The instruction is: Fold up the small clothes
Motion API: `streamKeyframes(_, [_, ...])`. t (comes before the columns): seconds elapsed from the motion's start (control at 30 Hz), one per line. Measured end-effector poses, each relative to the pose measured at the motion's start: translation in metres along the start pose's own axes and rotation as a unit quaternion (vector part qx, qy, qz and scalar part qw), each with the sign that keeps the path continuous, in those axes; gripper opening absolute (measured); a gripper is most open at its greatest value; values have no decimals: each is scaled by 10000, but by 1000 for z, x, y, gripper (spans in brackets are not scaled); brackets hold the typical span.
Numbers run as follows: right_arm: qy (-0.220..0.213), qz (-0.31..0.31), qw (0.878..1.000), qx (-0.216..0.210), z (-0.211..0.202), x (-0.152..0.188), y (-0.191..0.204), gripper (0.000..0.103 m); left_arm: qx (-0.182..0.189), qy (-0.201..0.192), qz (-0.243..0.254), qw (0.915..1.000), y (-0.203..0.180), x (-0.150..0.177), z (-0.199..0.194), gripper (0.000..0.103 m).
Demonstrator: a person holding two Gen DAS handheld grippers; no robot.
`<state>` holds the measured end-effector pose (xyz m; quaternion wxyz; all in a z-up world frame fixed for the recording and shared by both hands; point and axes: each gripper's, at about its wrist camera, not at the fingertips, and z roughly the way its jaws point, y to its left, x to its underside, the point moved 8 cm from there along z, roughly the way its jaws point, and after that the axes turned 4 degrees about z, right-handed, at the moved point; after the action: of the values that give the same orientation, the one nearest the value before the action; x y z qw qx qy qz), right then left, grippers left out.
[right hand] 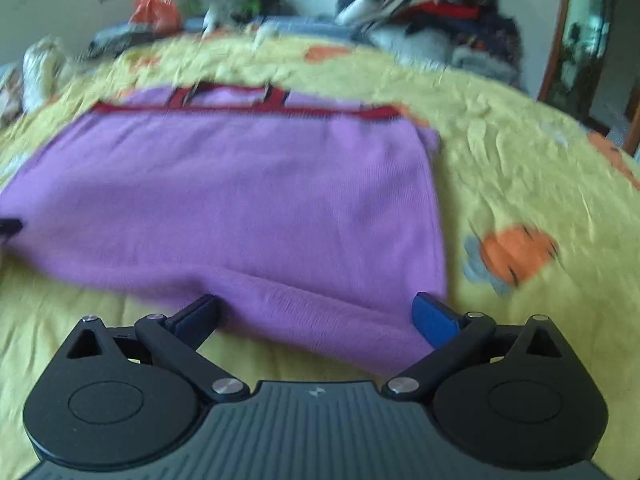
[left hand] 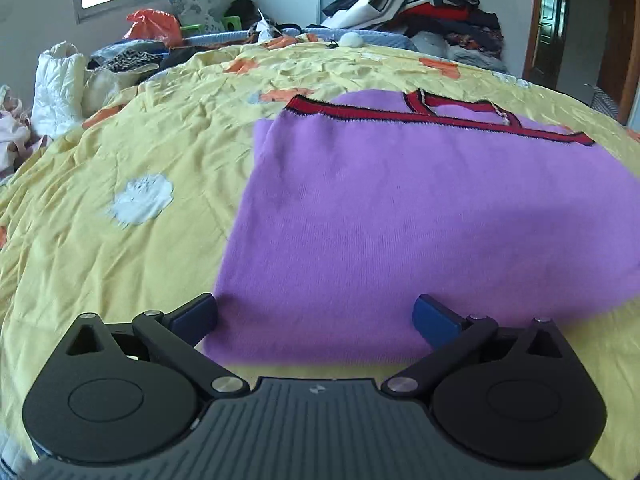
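Left gripper (left hand: 315, 318): spread wide, holding nothing.
Right gripper (right hand: 315, 316): spread wide, holding nothing.
Purple garment (left hand: 420, 208): right edge cut off; blurred in right view.

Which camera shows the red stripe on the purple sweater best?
The left wrist view: the red knitted trim on the folded purple knit sweater looks sharp, with dark edging visible. The right wrist view shows the same trim along the far edge, but blurred.
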<state>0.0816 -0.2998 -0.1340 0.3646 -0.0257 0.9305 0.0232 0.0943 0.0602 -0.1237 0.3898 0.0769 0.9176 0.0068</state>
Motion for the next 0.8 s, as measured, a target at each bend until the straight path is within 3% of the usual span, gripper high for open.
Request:
streamKeyframes(0.1, [154,-381,9990,163,-18,3,0,103,95,280,-402,9988,17,4,-7,103])
streamKeyframes(0.17, [-54,-498,9984,277,-24,-8,2,103,39,179,-425,9989,18,-8,-14,103])
streamKeyframes(0.27, [-458,-182,9984,265,-19,-32,4,103,349,-216,-458,9981,2,-38,-18,103])
streamKeyframes(0.33, [-463,46,9989,74,1,-40,9,103,228,-137,-275,9993,-9,-47,-6,103])
streamKeyframes(0.4, [-2,65,10000,76,27,-30,12,103,68,143,-70,9999,-15,-38,10,103])
streamKeyframes(0.47, [-242,91,9997,-6,21,-18,8,103,61,306,-17,9995,-10,-16,17,103])
streamKeyframes(0.5, [-277,144,9995,-51,16,-9,4,103,220,63,-76,9997,-6,-9,10,103])
streamKeyframes(0.6, [-359,186,9992,-75,-1,11,-2,103,98,-46,166,9998,0,4,-3,103])
streamKeyframes(0.7, [-260,87,9995,123,-6,3,3,103,269,201,-382,9987,10,0,-4,103])
streamKeyframes(0.8, [-766,609,9950,-210,-15,-21,11,103,511,-127,-777,9956,12,-25,-10,103])
